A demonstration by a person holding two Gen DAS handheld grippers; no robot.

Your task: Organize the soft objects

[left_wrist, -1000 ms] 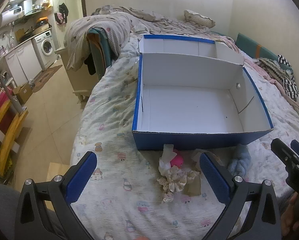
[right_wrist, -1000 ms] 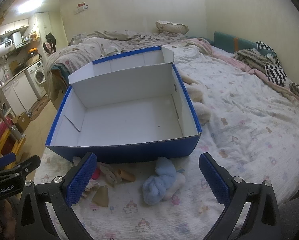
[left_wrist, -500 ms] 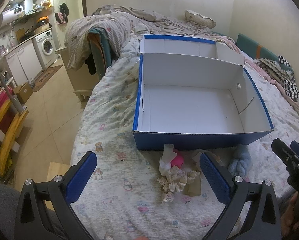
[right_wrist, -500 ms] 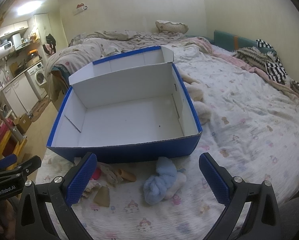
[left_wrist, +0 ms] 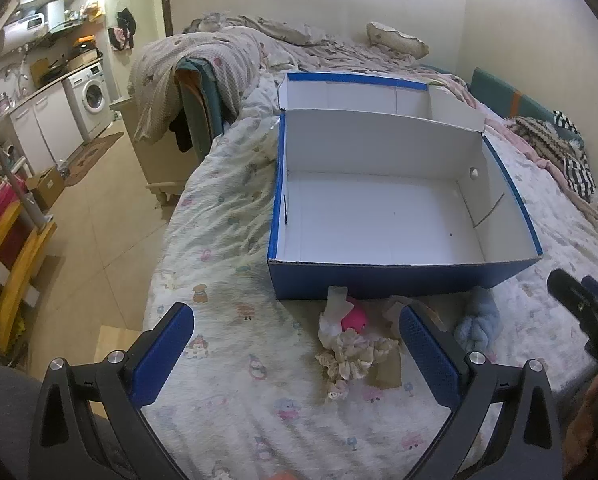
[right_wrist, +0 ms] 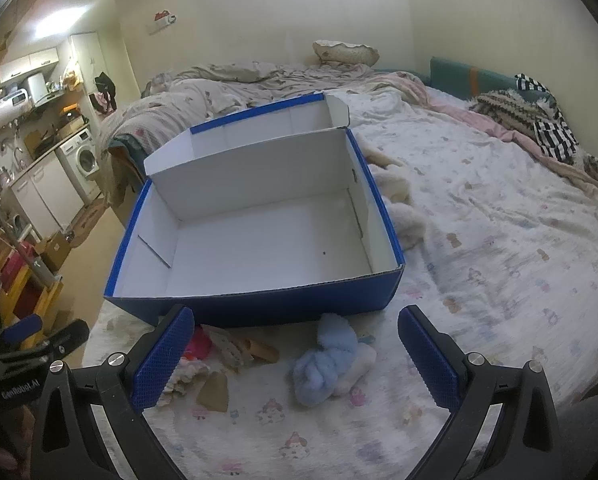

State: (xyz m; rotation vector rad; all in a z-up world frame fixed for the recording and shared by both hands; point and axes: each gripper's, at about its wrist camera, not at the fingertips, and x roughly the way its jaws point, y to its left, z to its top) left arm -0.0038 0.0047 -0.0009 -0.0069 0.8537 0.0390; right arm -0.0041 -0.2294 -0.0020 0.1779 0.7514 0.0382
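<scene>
Almost nothing has moved in the last second. The left gripper (left_wrist: 295,340) and right gripper (right_wrist: 295,340) still hover wide apart, holding nothing. The blue box (right_wrist: 259,308) is empty. The fluffy blue toy (right_wrist: 327,364) and cream scrunchie (left_wrist: 355,356) wait on the bed just in front of the box, so sorting hasn't started.

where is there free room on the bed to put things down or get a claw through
The blue box holds nothing. Bare sheet lies right of it, and more left of it, toward the bed edge. Crowded: the strip before its front wall, with the blue plush and lace scraps.
</scene>
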